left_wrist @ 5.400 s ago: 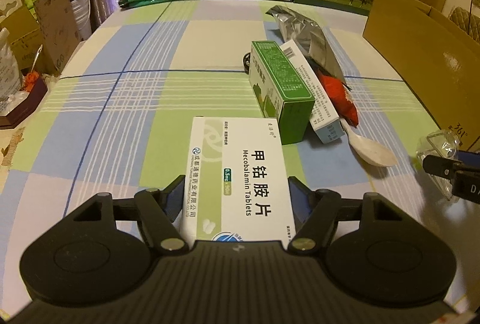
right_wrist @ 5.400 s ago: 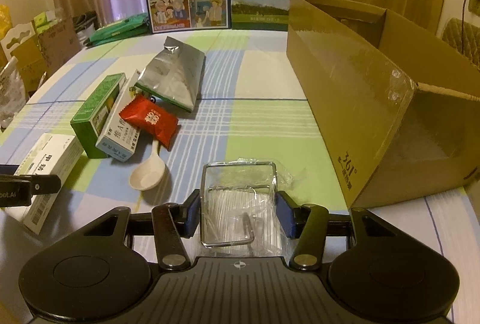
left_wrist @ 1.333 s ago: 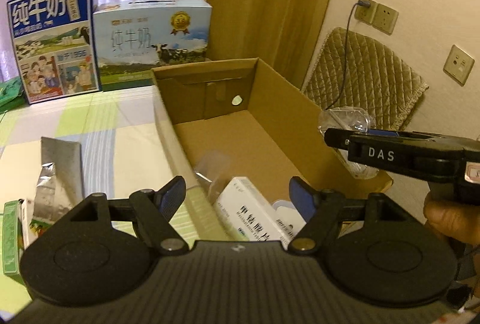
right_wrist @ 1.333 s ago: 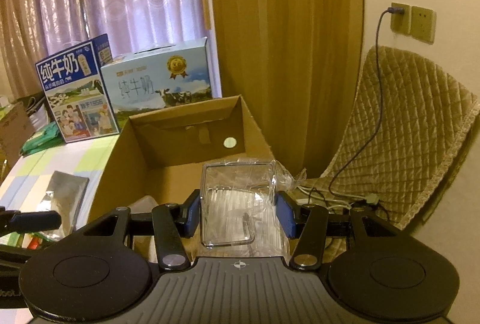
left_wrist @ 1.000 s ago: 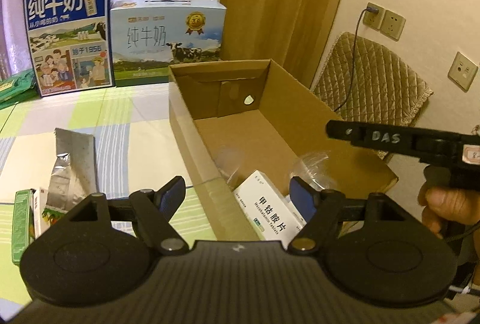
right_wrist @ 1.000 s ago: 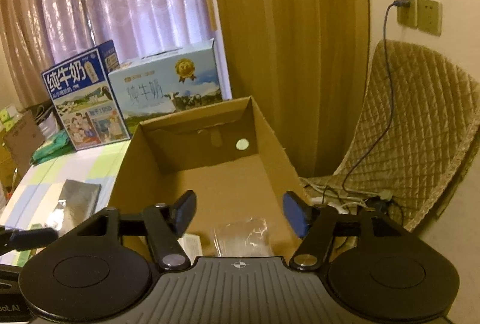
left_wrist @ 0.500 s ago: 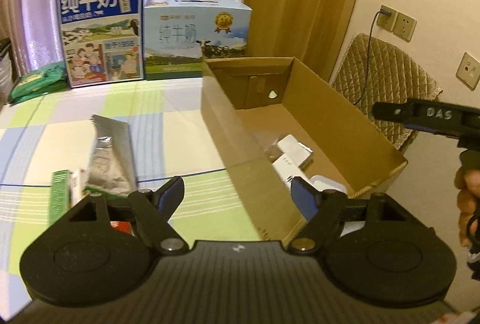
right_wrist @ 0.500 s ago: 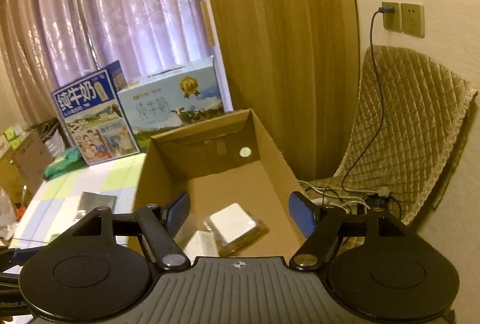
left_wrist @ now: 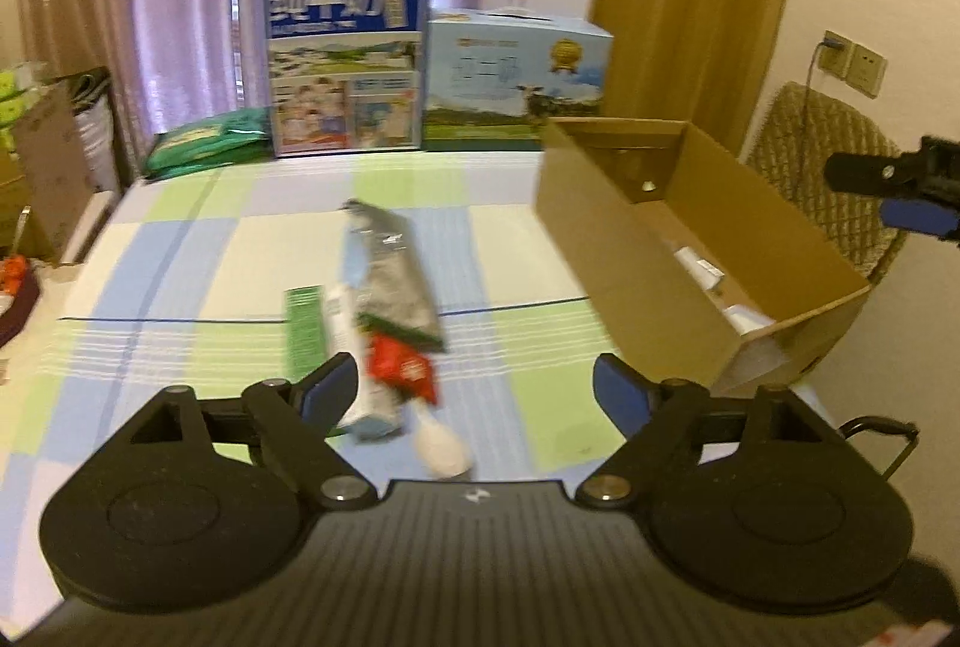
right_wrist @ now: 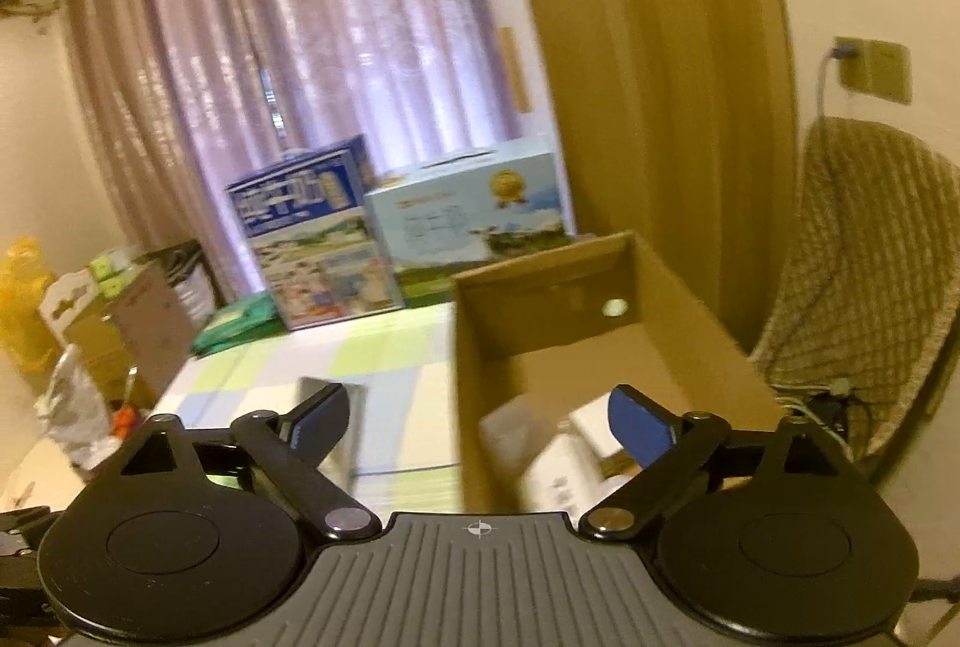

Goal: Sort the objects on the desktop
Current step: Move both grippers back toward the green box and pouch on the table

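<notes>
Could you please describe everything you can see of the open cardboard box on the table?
The cardboard box is a long, plain brown carton with no lid on it, resting on the right side of the checked tablecloth. Its far end wall has a small round hole. Inside lie white packages, blurred here. A dark print marks its near end. Both grippers are open and neither touches it.

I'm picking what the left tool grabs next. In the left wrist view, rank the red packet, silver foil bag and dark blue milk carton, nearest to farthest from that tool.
1. Red packet: just ahead of the left tool, nearer its left finger.
2. Silver foil bag: mid-table, beyond the packet.
3. Dark blue milk carton: upright at the far table edge, by the curtain.
</notes>
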### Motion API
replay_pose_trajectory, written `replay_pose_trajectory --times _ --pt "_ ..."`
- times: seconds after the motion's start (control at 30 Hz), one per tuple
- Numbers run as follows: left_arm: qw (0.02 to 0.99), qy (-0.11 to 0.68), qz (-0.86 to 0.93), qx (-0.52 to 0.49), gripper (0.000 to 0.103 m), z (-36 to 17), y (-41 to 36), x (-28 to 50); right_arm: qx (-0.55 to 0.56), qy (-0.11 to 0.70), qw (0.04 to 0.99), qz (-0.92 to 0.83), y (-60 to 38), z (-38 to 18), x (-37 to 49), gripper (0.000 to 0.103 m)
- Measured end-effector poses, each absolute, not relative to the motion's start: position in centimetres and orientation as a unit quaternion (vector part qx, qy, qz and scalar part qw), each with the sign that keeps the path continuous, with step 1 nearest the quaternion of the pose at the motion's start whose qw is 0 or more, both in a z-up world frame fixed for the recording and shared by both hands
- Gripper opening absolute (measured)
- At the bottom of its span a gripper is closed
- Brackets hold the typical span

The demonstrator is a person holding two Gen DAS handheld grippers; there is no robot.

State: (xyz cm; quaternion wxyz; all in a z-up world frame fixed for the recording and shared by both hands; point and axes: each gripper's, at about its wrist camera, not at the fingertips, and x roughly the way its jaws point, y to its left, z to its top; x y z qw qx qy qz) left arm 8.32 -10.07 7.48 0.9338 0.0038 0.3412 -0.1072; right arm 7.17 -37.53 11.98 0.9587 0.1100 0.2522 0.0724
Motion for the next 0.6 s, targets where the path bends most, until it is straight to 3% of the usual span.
replay_pose_trajectory --times 0.17,0.6 --pt "0.937 0.342 -0.075 0.018 0.090 7.4 -6.1 6.8 0.104 0.260 0.955 0.099 -33.7 11.6 6.3 0.101" --pt "0.931 0.362 -0.039 0.015 0.093 5.8 -0.2 5.6 0.087 0.312 0.937 0.128 -27.8 7.7 5.3 0.101"
